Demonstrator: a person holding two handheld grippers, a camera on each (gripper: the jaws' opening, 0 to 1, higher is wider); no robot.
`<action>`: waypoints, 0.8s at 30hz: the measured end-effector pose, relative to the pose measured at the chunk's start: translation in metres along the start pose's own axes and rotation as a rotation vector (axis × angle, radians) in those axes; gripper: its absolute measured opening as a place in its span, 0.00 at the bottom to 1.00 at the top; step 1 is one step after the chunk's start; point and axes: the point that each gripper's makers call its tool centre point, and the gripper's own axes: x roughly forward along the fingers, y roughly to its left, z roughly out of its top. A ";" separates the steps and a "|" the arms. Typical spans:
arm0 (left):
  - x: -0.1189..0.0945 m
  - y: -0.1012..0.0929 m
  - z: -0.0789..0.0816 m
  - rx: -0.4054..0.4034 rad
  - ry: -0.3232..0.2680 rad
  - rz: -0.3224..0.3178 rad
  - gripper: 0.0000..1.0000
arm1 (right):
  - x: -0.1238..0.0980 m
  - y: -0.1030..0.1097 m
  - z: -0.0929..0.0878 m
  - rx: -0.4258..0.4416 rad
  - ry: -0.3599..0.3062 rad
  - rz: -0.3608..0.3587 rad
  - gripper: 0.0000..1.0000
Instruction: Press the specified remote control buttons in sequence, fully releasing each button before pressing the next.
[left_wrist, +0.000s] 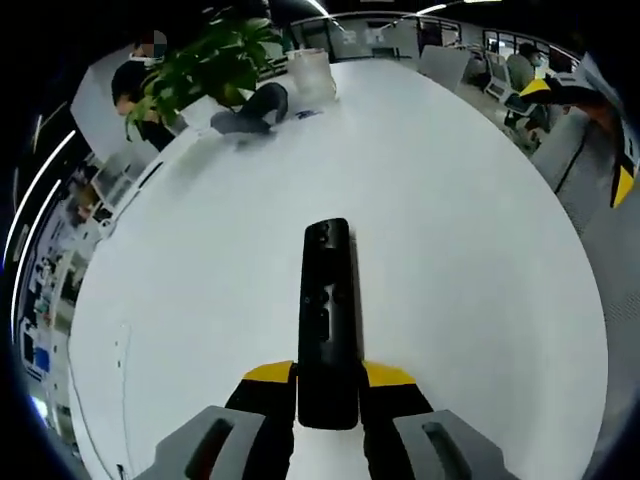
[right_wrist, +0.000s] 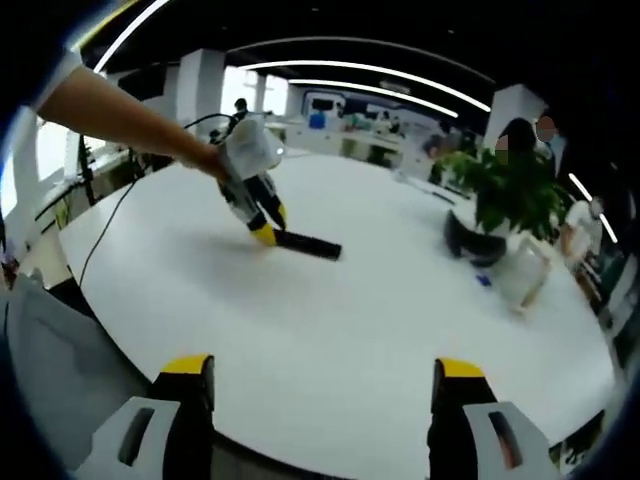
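A black remote control (left_wrist: 328, 320) lies lengthwise on the white table (left_wrist: 460, 250), its buttons facing up. My left gripper (left_wrist: 328, 385) is shut on the remote's near end, one yellow-tipped finger on each side. In the right gripper view the same remote (right_wrist: 308, 244) shows far off on the table, held by the left gripper (right_wrist: 262, 232) with a person's arm behind it. My right gripper (right_wrist: 322, 385) hovers over the table's near edge, wide open, nothing between its fingers, well away from the remote.
A potted green plant (left_wrist: 205, 60) stands at the table's far side with a dark pot (right_wrist: 480, 240) and a clear container (right_wrist: 525, 270) next to it. A cable (right_wrist: 120, 215) runs across the table's left part. People sit at desks in the background.
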 end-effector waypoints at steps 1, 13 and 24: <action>0.000 0.000 -0.001 -0.019 0.009 0.010 0.24 | 0.000 0.000 0.000 0.000 -0.003 0.000 0.89; -0.011 0.024 -0.012 -0.275 -0.011 0.196 0.58 | -0.004 0.001 0.002 -0.014 -0.014 0.002 0.88; -0.034 0.018 -0.012 -0.406 -0.094 0.289 0.82 | -0.008 -0.004 0.008 0.015 -0.050 -0.012 0.87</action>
